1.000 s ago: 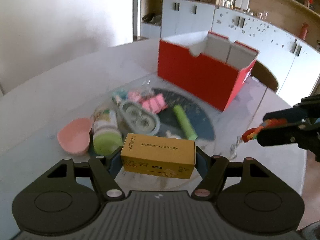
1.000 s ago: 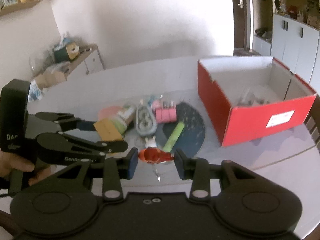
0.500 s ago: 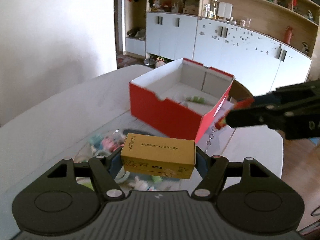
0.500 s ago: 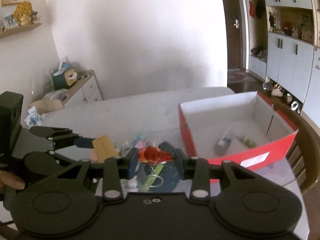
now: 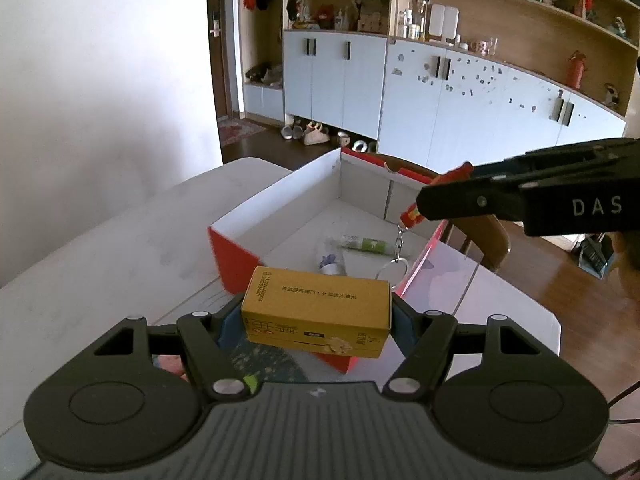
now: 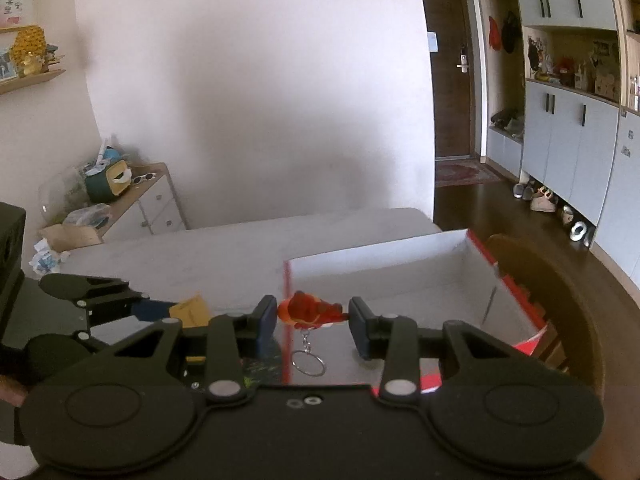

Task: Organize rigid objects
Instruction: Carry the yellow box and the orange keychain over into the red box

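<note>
Already inside red cardboard box with white lining [image 5: 434,240]: clear bottle [image 5: 330,258] and green-labelled tube [image 5: 362,243]. You hold two more above it. Left gripper [image 5: 316,322] clamped on yellow cardboard carton [image 5: 316,312], carton crosswise between pads, at box's near rim. Right gripper [image 6: 312,318] clamped on red-orange keychain charm [image 6: 310,312], metal ring [image 6: 308,364] dangling over box interior. Left to do: release both inside; leftover clutter mostly hidden under left gripper.

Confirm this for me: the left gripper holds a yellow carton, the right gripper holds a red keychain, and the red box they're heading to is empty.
Not quite. The red box is not empty: the left wrist view shows a green-labelled tube and another small item on its floor. The rest stands: the left gripper holds the yellow carton, and the right gripper holds the red keychain.
</note>
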`<state>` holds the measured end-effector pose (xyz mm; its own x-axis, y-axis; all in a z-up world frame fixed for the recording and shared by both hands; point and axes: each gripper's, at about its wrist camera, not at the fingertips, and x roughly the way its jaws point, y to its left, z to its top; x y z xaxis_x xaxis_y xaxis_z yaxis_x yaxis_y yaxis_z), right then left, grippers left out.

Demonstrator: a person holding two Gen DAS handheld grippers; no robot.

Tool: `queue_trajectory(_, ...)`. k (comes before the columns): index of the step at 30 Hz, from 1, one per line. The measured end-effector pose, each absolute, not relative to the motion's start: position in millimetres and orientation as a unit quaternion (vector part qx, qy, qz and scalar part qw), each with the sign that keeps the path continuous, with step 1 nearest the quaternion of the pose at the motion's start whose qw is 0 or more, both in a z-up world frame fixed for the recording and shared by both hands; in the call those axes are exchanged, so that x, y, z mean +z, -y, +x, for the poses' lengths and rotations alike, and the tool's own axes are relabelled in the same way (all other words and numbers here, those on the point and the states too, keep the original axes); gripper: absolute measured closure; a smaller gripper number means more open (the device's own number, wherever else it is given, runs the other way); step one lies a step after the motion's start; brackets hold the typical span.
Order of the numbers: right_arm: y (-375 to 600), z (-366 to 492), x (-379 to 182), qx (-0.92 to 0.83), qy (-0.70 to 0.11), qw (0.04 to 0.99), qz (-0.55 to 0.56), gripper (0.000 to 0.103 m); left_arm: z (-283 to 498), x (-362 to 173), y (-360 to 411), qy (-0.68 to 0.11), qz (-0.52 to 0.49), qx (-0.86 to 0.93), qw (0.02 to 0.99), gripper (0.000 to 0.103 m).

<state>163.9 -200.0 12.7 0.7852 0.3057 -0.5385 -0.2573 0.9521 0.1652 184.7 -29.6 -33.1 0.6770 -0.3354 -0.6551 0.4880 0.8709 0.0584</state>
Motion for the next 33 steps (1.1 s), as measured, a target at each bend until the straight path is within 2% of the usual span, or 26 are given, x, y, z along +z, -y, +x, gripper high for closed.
queue_trajectory(20,283.7,267.3,-44.5,0.134,-0.341,0.93,0.028,0.064,289.4,-82.6,129.2,-0.39,0.143,-0.171,0.893,0.031)
queue_trajectory(33,295.3,306.3,-93.1,0.153,-0.386,0.91,0.018,0.064,365.5,-120.5,129.9,-0.441,0.137,-0.087,0.883,0.031)
